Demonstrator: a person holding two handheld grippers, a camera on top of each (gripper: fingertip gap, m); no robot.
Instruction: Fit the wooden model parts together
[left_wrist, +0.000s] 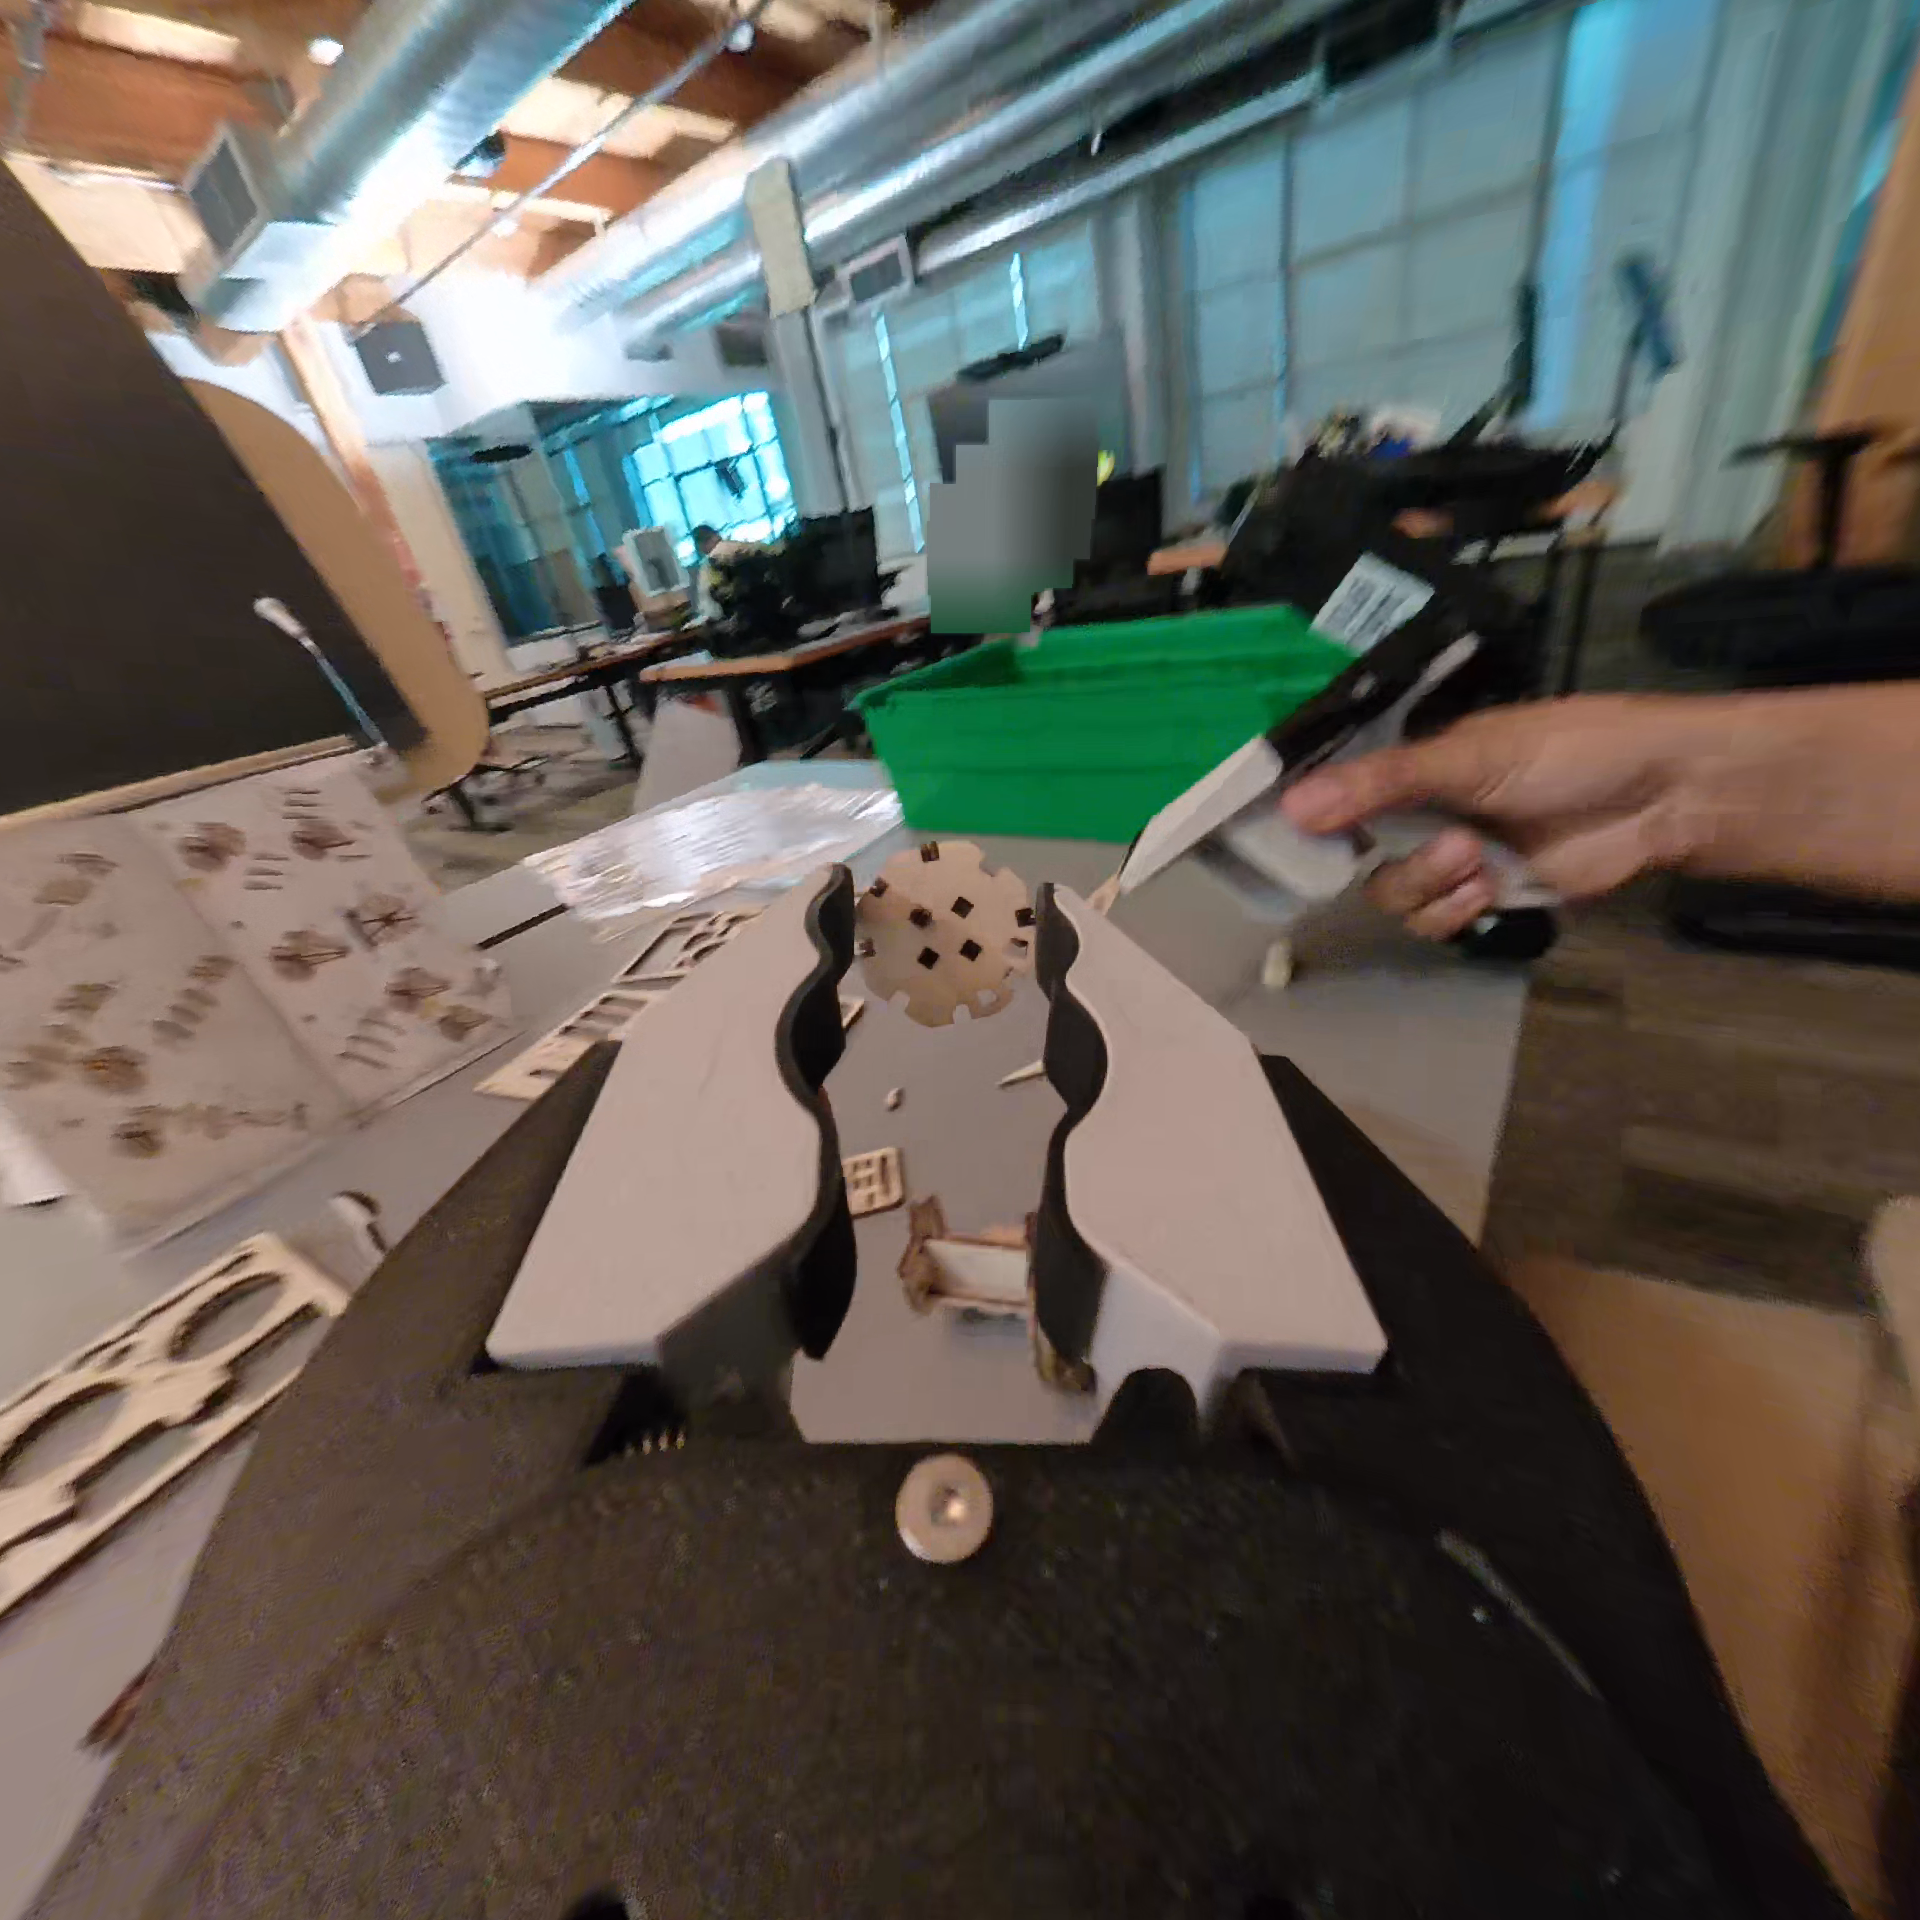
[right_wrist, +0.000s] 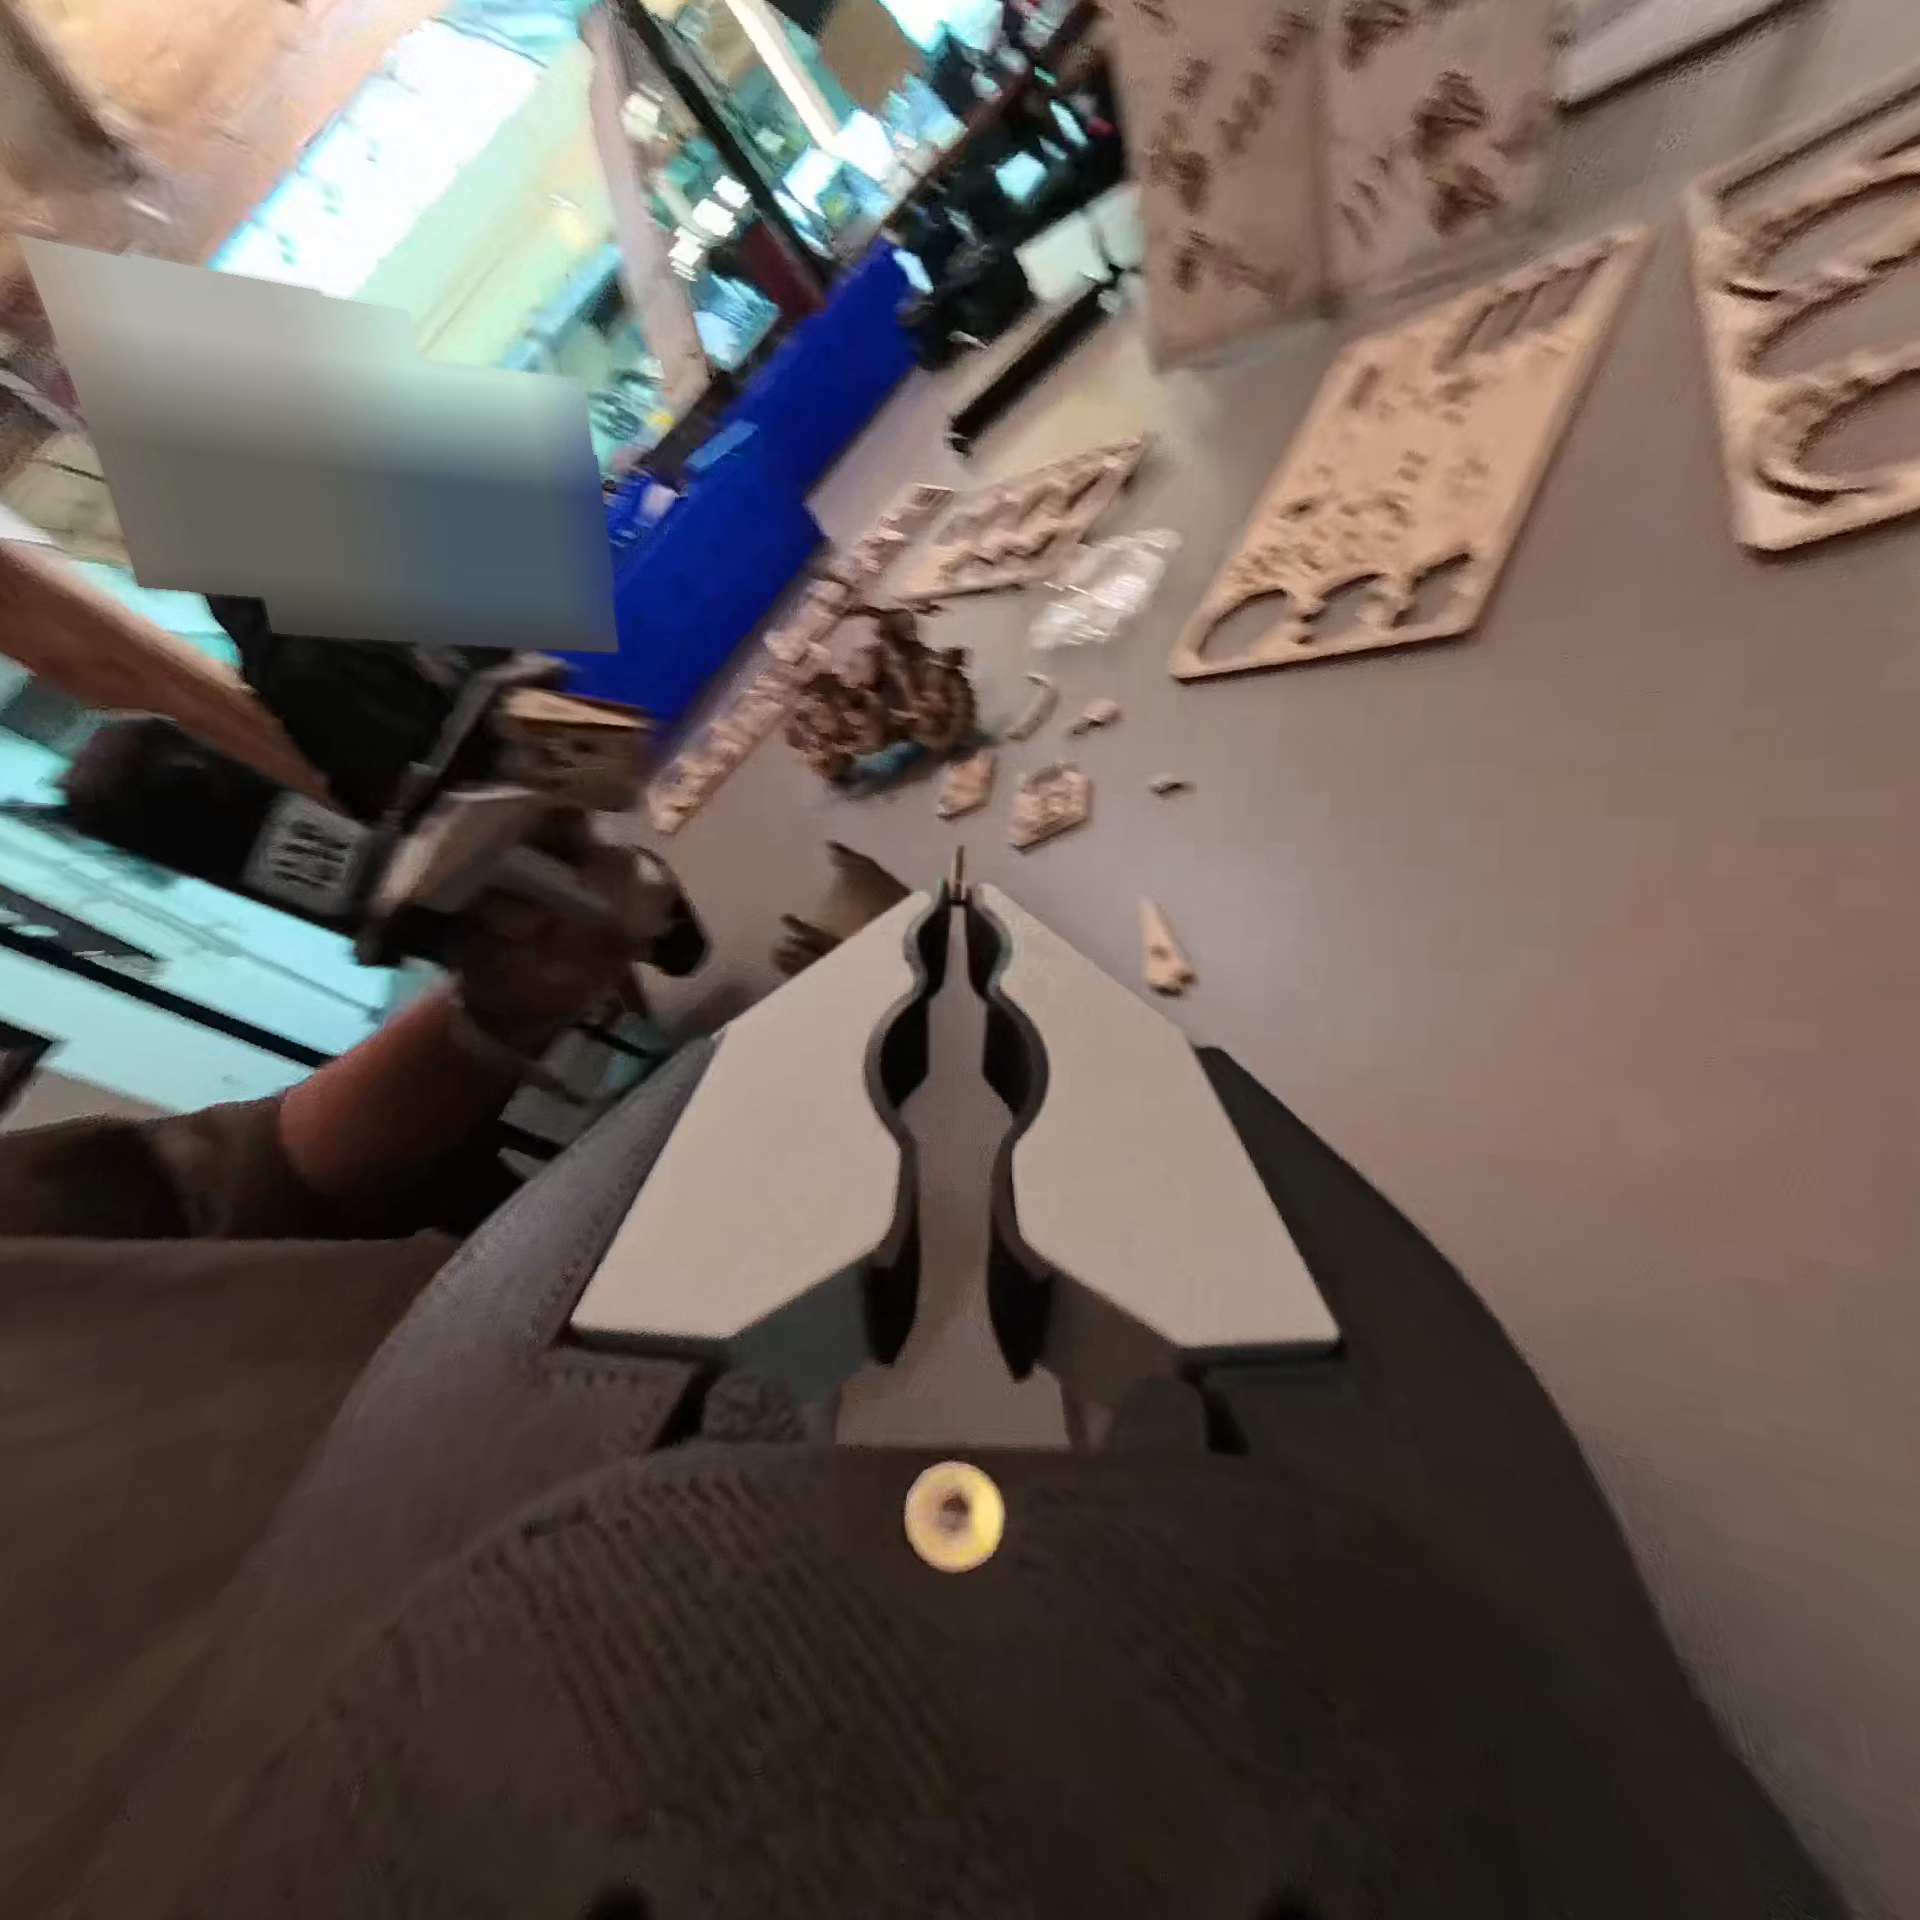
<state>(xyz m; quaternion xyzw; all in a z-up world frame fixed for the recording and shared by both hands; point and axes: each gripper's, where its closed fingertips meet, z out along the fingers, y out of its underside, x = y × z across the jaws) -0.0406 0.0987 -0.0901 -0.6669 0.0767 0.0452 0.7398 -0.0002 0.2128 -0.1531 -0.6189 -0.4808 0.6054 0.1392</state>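
Observation:
My left gripper (left_wrist: 940, 912) is shut on a round wooden gear disc (left_wrist: 925, 971) with square holes and holds it upright between its fingertips above the grey table (left_wrist: 1382, 1049). My right gripper (right_wrist: 958, 902) is shut on a thin wooden sliver (right_wrist: 960, 862) that sticks out past its tips. In the left wrist view the right gripper (left_wrist: 1127, 873), held by a hand (left_wrist: 1558, 800), points its tip at the disc's right edge from close by. A small wooden sub-assembly (left_wrist: 971, 1268) and a small slotted piece (left_wrist: 873, 1179) lie on the table under my left fingers.
A green bin (left_wrist: 1091, 727) stands at the far table edge, with a plastic bag (left_wrist: 717, 842) before it. An instruction sheet (left_wrist: 208, 987) and punched-out wooden sheets (left_wrist: 135, 1382) (right_wrist: 1403, 468) lie to the side. A pile of loose wooden parts (right_wrist: 883, 696) lies ahead of the right gripper. Tip to tip, the grippers are about 15 cm apart.

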